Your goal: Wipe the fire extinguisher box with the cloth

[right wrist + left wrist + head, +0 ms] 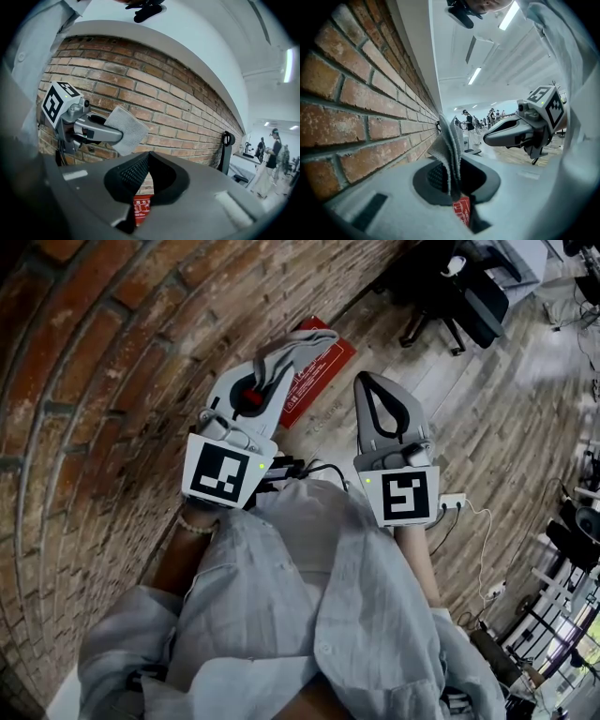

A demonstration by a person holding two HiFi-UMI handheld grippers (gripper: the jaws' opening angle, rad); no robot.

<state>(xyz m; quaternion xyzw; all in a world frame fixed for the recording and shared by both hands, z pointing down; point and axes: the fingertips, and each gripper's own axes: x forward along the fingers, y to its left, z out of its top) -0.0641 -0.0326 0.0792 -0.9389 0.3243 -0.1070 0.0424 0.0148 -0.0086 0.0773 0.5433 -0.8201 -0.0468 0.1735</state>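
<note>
The red fire extinguisher box [319, 371] stands on the floor against the brick wall, seen from above; a strip of it shows below the jaws as the box [462, 209] and the box [140, 206]. My left gripper [298, 341] is shut on a grey cloth [292, 354], held above the box's near end. The cloth [450, 147] sticks up folded between the jaws. The left gripper [118, 135] with the cloth [125, 130] also shows in the right gripper view. My right gripper [372, 381] hangs beside the box's right, shut and empty. That right gripper [487, 137] appears in the left gripper view.
The brick wall [112, 362] curves along the left. Black office chairs [450, 287] stand at the upper right on the wood floor [497, 418]. A white power strip with a cable [454, 502] lies at the right. People stand far off [469, 123].
</note>
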